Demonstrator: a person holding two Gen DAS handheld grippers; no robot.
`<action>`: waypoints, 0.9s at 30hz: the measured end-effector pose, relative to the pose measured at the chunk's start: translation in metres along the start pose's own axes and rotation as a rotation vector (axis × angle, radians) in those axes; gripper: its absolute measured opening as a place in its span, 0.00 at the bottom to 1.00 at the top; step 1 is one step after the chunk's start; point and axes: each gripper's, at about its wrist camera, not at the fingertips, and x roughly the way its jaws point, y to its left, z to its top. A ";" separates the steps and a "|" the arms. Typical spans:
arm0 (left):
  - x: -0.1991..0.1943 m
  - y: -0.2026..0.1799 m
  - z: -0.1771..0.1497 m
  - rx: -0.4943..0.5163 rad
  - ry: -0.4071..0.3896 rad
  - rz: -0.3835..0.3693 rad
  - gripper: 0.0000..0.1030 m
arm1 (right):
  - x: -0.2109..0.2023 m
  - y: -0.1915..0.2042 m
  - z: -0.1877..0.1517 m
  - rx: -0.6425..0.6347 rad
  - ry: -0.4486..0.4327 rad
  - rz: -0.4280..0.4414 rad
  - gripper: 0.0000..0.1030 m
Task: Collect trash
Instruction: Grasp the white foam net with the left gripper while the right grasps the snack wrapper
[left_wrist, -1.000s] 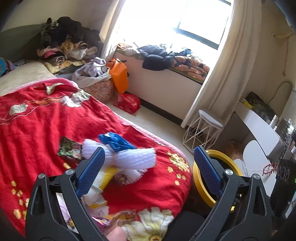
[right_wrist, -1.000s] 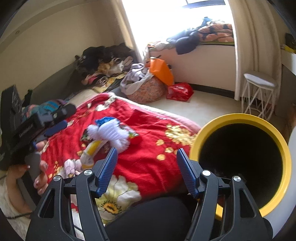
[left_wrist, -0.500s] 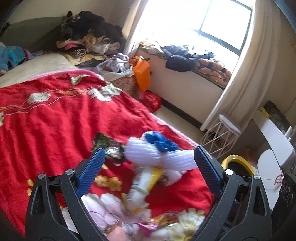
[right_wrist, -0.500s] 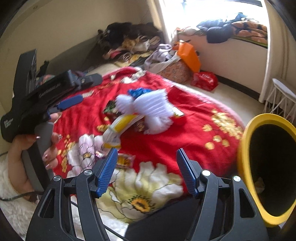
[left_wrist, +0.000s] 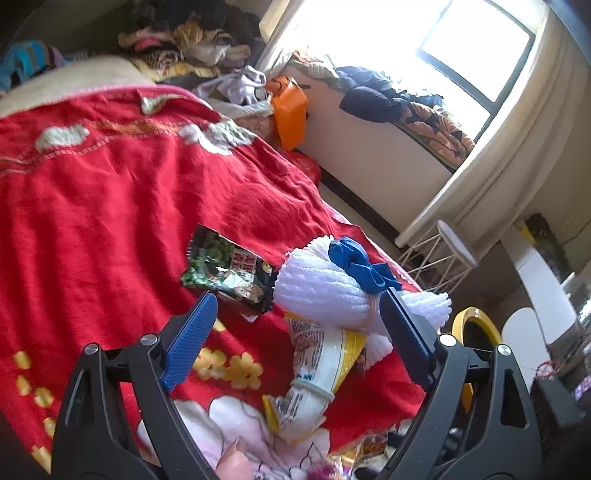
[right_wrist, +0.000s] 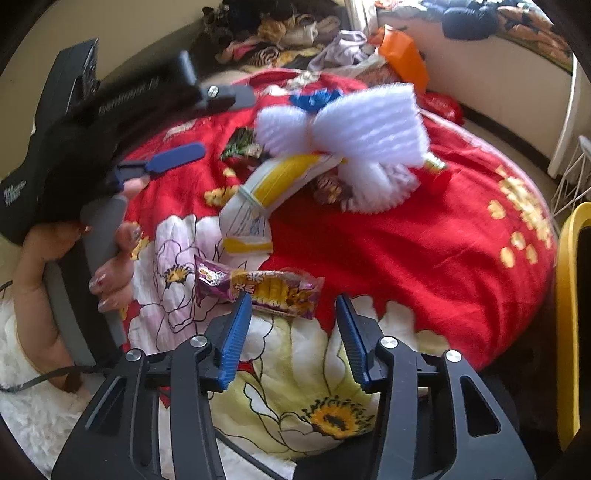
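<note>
Trash lies on the red floral bedspread (left_wrist: 110, 192). My left gripper (left_wrist: 295, 314) is open just above the pile: a white foam net (left_wrist: 325, 291) with a blue scrap (left_wrist: 358, 262) on top, a yellow-white wrapper (left_wrist: 317, 362) below it, a green snack packet (left_wrist: 225, 269) to the left. My right gripper (right_wrist: 291, 314) is open, its tips at a purple-yellow snack wrapper (right_wrist: 266, 288). The foam net (right_wrist: 354, 136), the yellow wrapper (right_wrist: 273, 184) and the left gripper (right_wrist: 173, 162) also show in the right wrist view. The yellow-rimmed bin (right_wrist: 569, 295) stands at the bed's right edge.
Clothes are piled at the bed's head (left_wrist: 192, 40) and on the window sill (left_wrist: 388, 99). An orange bag (left_wrist: 291, 107) and a white wire stool (left_wrist: 439, 254) stand on the floor. A white desk (left_wrist: 543, 280) is at the right.
Both grippers have moved in and down toward the bed. The left now hovers over the foam net pile. The right has swung from the bin to the purple wrapper and narrowed a little.
</note>
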 end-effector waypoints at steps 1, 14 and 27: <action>0.004 0.001 0.000 -0.009 0.007 -0.010 0.77 | 0.003 -0.001 0.000 0.003 0.011 0.005 0.36; 0.036 0.010 -0.003 -0.105 0.073 -0.119 0.29 | 0.002 -0.004 -0.005 0.021 -0.018 0.041 0.09; -0.008 -0.009 -0.004 -0.048 -0.006 -0.162 0.10 | -0.030 -0.003 -0.017 -0.011 -0.116 0.007 0.07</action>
